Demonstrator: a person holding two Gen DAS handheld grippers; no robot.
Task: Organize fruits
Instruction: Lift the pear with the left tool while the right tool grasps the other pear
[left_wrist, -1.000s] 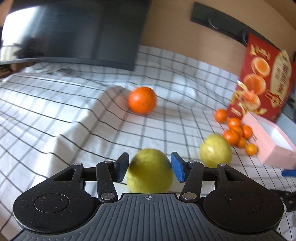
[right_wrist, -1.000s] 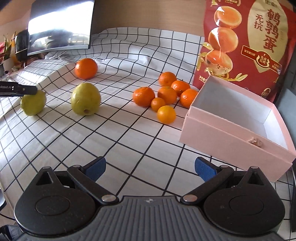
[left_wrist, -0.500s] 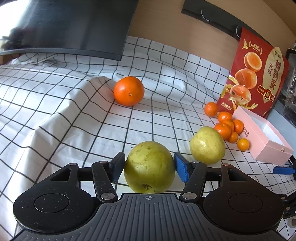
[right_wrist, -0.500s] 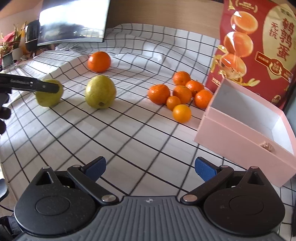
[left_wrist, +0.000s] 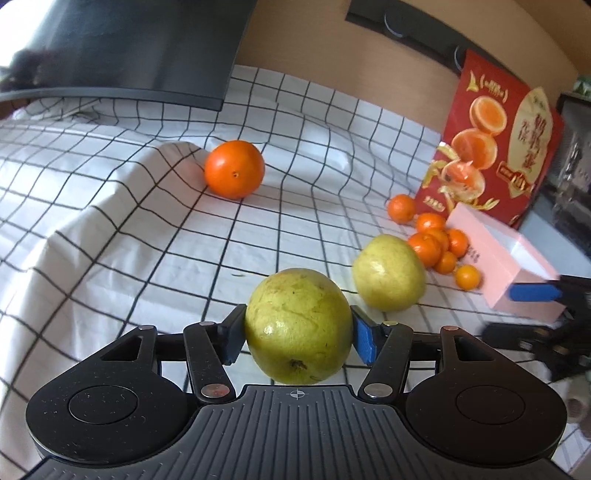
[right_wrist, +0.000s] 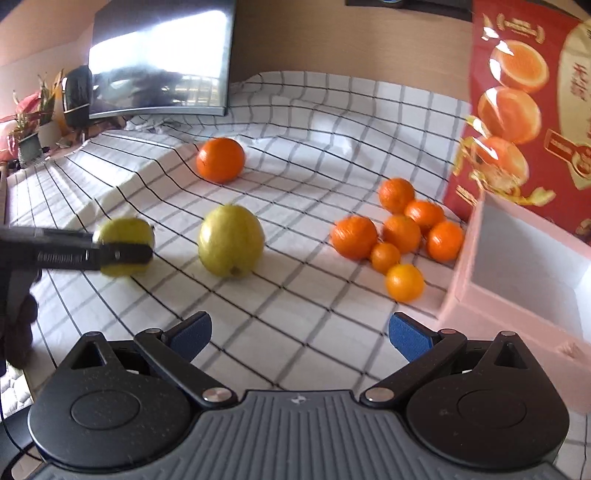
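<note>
Left gripper (left_wrist: 298, 334) fingers (left_wrist: 364, 341) flank a yellow-green guava (left_wrist: 297, 325) on checked cloth (left_wrist: 110, 229), jaws having just been opening. Second guava (left_wrist: 388, 273) right; large orange (left_wrist: 234, 169) beyond.

Left gripper (left_wrist: 298, 332): tilted down and forward, jaws spread wide, just been opening; a pear (left_wrist: 298, 325) sits between the blue pads (left_wrist: 364, 338), which flank its sides closely. Right gripper (right_wrist: 300, 331): tilted down, jaws wide apart, nothing between them.
</note>
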